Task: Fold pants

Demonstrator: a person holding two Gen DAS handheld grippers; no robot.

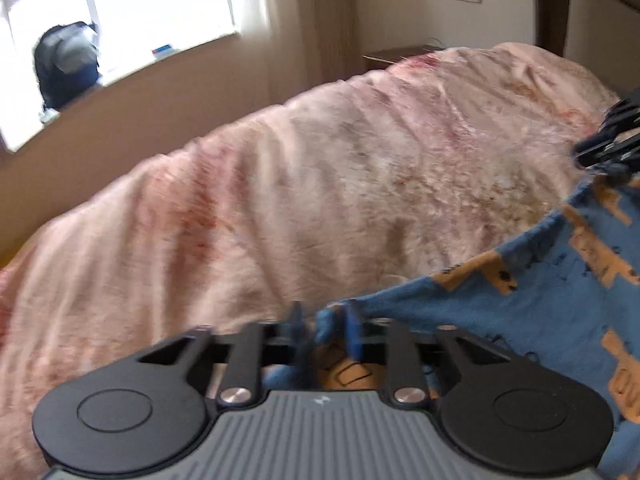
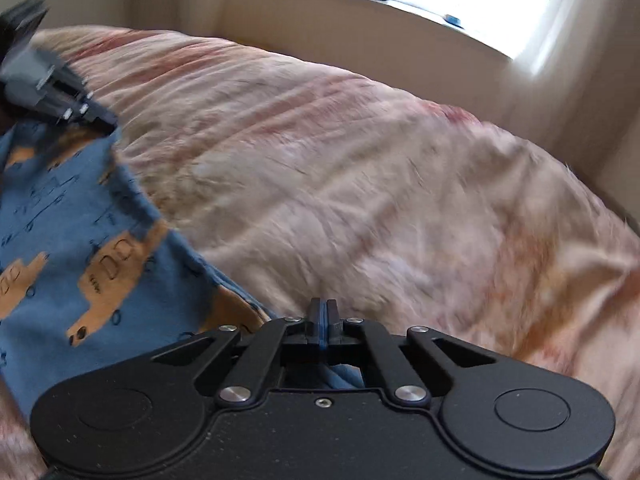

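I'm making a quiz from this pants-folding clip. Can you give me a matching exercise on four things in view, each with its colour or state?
Things:
1. pants
2. blanket
3. right gripper
4. backpack

Descriptions:
A. dark, on the window sill
B. blue with orange vehicle prints
C. pink, plush, spread over the bed
D. jaws closed on an edge of blue cloth

Pairs: 1-B, 2-C, 3-D, 4-A
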